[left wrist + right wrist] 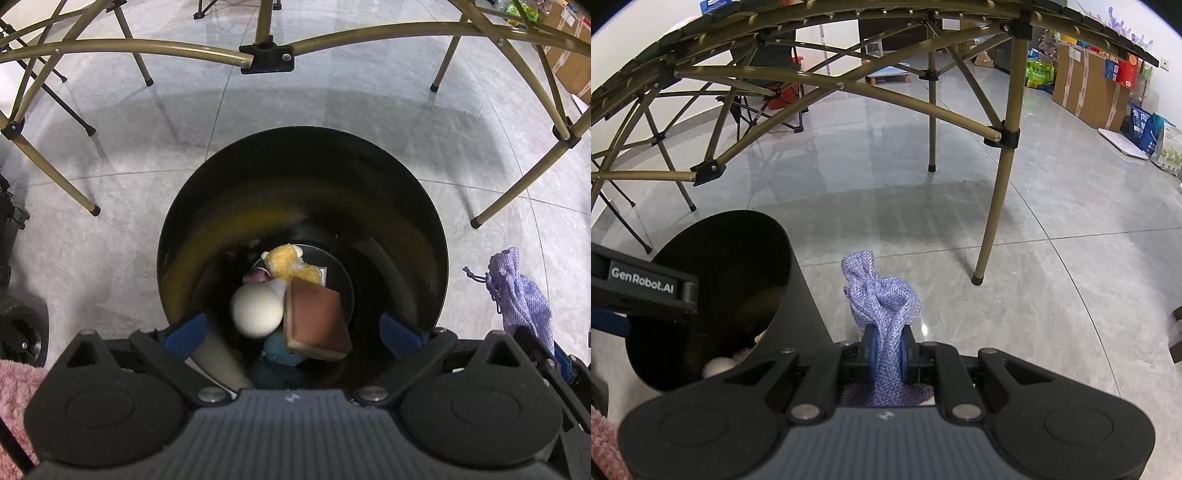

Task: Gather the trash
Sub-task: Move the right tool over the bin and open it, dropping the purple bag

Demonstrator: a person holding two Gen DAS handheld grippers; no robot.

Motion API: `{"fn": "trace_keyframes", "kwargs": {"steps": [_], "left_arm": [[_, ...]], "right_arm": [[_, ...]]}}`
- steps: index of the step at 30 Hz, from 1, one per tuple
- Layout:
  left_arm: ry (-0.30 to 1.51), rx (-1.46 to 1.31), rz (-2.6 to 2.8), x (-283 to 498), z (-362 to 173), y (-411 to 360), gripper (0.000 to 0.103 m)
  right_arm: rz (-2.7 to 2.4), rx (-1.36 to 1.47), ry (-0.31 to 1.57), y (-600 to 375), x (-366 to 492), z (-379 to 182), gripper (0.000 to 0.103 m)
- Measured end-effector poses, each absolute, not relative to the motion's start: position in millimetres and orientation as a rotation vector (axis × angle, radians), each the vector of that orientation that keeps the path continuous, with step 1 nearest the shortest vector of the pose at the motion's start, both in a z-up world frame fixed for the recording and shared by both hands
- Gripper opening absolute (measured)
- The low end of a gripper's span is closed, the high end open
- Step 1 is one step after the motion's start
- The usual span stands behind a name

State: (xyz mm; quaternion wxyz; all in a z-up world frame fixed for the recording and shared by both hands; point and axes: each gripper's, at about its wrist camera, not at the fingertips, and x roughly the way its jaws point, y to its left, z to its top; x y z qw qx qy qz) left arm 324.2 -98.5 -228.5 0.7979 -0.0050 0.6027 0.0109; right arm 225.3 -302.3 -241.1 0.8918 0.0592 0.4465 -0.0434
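My left gripper (291, 334) hangs open right over the mouth of a round black bin (177, 206), its blue pads (184, 334) wide apart with nothing between them. Down in the bin lie a white bulb-shaped thing (256, 308), a brown sponge-like block (317, 321), a yellow crumpled piece (290, 264) and something blue (280, 350). My right gripper (888, 354) is shut on a purple mesh drawstring pouch (882, 295), held just right of the bin (798, 280). The pouch (521, 295) also shows in the left wrist view.
A folding table with gold legs (993, 206) stands over the grey tiled floor behind the bin. Cardboard boxes (1086, 88) and bags line the far right wall. A pink fluffy cloth (14, 398) and a black wheel (22, 332) sit at the left.
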Motion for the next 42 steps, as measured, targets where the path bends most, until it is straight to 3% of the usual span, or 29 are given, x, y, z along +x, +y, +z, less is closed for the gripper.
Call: {"fn": "trace_keyframes", "kwargs": {"steps": [15, 42], "left_arm": [[1.276, -0.018, 0.025, 318.1, -221.2, -83.2, 0.102], [1.240, -0.130, 0.131, 294.9, -207.1, 29.1, 0.102]], "right_arm": [[-0.081, 0.117, 0.884, -294.0, 218.8, -224.0, 0.012], [0.099, -0.030, 0.840, -184.8, 244.7, -200.7, 0.012]]}}
